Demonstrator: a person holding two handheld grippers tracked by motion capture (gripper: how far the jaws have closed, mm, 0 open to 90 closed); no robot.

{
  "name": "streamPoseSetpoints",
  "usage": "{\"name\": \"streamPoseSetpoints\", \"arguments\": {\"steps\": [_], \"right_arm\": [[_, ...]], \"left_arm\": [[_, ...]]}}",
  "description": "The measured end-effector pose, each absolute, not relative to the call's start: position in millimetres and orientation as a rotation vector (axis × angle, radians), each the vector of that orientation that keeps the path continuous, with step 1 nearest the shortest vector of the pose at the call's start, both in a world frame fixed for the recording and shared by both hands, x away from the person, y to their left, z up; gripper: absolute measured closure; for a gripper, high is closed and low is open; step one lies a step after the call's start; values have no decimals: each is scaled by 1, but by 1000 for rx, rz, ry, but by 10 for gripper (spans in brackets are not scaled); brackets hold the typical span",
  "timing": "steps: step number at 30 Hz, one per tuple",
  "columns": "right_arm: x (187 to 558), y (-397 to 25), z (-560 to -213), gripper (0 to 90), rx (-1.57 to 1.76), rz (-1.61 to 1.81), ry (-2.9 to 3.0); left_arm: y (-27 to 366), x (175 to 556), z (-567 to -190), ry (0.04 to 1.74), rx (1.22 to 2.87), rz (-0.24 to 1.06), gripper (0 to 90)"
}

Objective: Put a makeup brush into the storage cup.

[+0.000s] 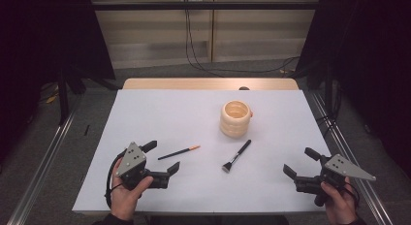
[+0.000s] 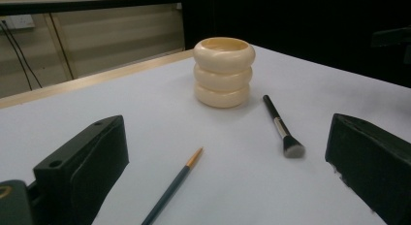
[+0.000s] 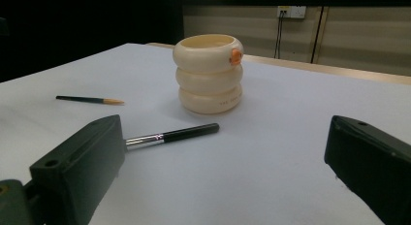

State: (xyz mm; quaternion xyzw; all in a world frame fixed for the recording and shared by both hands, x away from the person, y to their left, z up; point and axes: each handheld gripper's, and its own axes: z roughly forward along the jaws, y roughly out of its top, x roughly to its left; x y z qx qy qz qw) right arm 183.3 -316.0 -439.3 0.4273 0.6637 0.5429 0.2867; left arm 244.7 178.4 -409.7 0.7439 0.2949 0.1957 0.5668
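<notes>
Left gripper [image 1: 164, 157], black, two-jawed, with a grey three-cornered plate on top: I hold it low at the near left of the white table top [image 1: 160, 113], jaws spread wide and empty. Right gripper [image 1: 301, 163], same make: I hold it at the near right corner, jaws likewise parted, gripping nothing. Thin dark pencil-like brush with an orange tip [image 1: 179, 152]: lies flat just beyond my left jaws, tip pointing away and to the right; in the left gripper view [image 2: 173, 186] it runs up between the jaws. Black-handled makeup brush with a silver ferrule and dark bristles [image 1: 236, 156]: lies flat between the two grippers, bristle end nearest me, well apart from both; in the right gripper view its bristle end is hidden behind one jaw. Cream-coloured ribbed holder of three stacked rings [image 1: 236, 119]: stands upright beyond the makeup brush, an orange spot [image 3: 236, 56] on its top ring.
</notes>
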Motion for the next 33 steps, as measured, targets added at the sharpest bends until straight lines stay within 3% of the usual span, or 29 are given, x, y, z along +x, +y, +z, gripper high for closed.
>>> {"name": "streamPoseSetpoints", "arguments": {"steps": [33], "right_arm": [[184,-317,-440,3,1151,1455,1781]], "left_arm": [[166,295,-400,656,1916,359,25]]}}
